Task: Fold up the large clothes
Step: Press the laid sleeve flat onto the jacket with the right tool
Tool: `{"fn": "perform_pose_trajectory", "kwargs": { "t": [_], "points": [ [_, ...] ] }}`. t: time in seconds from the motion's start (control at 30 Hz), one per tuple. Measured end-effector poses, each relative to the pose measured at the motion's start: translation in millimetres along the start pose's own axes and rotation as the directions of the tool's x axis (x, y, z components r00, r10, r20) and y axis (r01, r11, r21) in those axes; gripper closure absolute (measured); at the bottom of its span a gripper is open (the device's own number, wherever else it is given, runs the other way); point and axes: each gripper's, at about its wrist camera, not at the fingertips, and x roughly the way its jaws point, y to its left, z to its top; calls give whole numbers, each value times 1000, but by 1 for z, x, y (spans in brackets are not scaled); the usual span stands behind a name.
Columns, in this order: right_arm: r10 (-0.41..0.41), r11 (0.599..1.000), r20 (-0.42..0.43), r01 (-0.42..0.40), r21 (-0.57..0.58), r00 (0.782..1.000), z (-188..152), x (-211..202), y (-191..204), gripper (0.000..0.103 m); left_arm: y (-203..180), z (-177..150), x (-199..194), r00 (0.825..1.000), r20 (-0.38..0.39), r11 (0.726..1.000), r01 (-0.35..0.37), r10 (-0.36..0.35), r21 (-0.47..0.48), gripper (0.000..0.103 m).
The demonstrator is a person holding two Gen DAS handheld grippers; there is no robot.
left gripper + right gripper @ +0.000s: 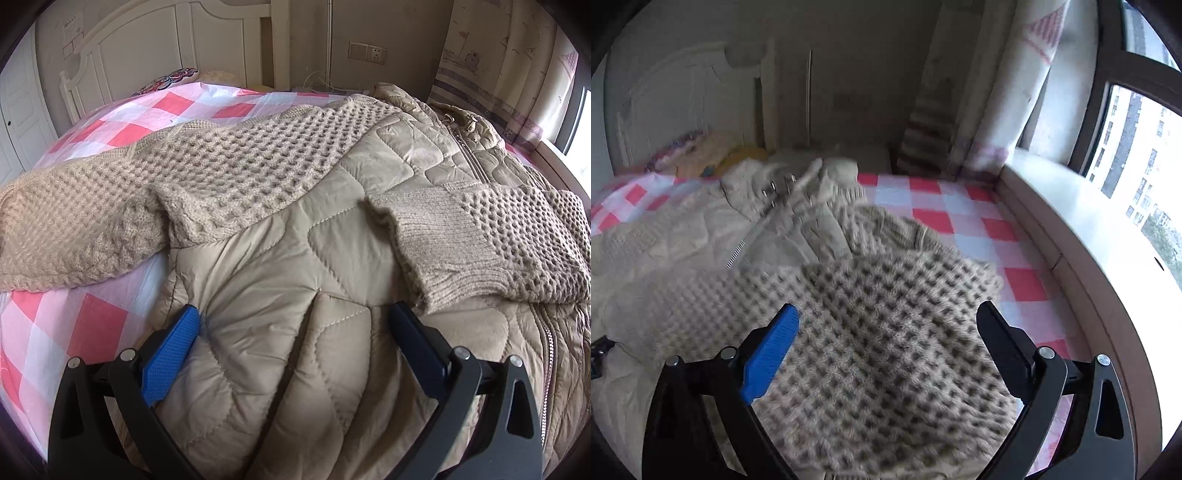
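Observation:
A beige quilted jacket (332,266) with knitted waffle sleeves lies spread on the bed, zipper (469,155) up. One knit sleeve (229,166) lies across its upper left, the other sleeve's cuff (480,243) lies folded over its right. My left gripper (295,317) is open, its jaws wide apart, low over the jacket's lower body. My right gripper (886,321) is open over the knit sleeve (886,350) near the bed's right side; that view is blurred. The jacket body (701,229) lies to its left.
The bed has a red, pink and white checked cover (92,332), also seen in the right wrist view (960,221). A white headboard (147,48) and a patterned pillow (173,79) are at the far end. A windowsill (1089,240) and curtain (1015,92) run along the right.

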Motion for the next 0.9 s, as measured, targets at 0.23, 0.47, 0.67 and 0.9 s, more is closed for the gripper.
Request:
{"fn": "perform_pose_trajectory", "kwargs": {
  "t": [0.23, 0.47, 0.67, 0.9],
  "points": [
    [-14, 997, -51, 18, 73, 999, -11, 13, -6, 5, 54, -24, -52, 983, 168, 995, 85, -76, -46, 2],
    [66, 997, 69, -64, -39, 995, -42, -34, 16, 5, 211, -56, -94, 955, 235, 895, -61, 181, -441, 3],
    [74, 997, -20, -74, -9, 997, -47, -11, 16, 5, 257, -69, -100, 869, 156, 860, -410, 469, -302, 3],
    [89, 996, -21, -89, 6, 996, -50, -10, 13, 5, 275, -55, -54, 851, 93, 855, -518, 517, -17, 83]
  ]
}}
